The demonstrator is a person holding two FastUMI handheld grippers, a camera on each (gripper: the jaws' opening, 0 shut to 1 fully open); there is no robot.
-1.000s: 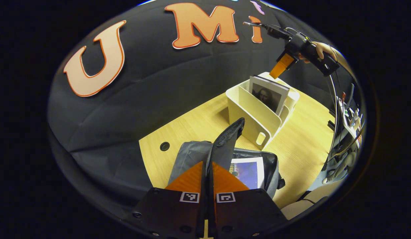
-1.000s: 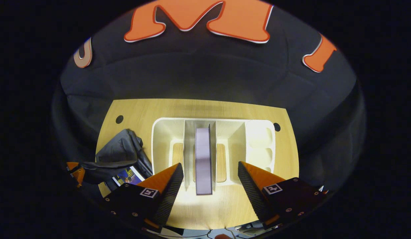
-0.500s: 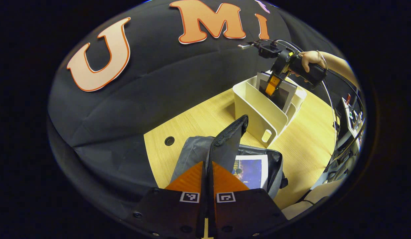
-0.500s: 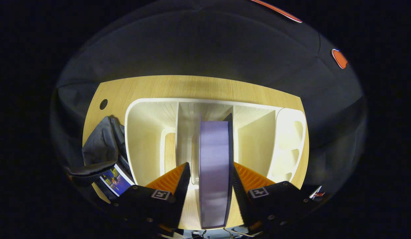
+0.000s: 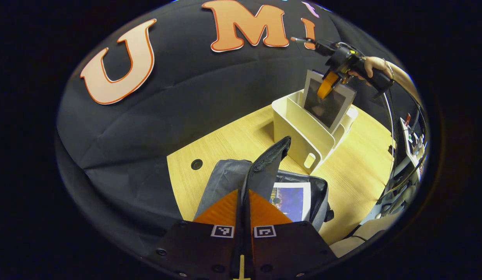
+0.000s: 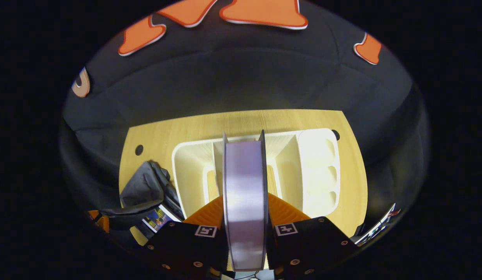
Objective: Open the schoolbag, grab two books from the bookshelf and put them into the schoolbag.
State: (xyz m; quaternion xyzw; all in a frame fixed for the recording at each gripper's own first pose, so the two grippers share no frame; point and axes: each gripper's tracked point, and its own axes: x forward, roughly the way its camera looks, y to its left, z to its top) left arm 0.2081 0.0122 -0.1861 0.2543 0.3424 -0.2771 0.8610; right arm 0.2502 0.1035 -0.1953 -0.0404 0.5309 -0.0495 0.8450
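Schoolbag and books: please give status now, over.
Left claw shut on grey schoolbag's black flap, bag open. Right claw shut on thick white-edged book, partly out of cream plastic bookshelf. Blue-cover book in bag. Nothing in the way.

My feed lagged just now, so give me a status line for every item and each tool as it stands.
Schoolbag: open, flap held up.
Flap: pinched in the left tool, shut.
First book: lying inside the schoolbag.
Second book: gripped edge-on, partly raised from the bookshelf.
Right tool: shut on the second book.
Bookshelf: upright on the table.
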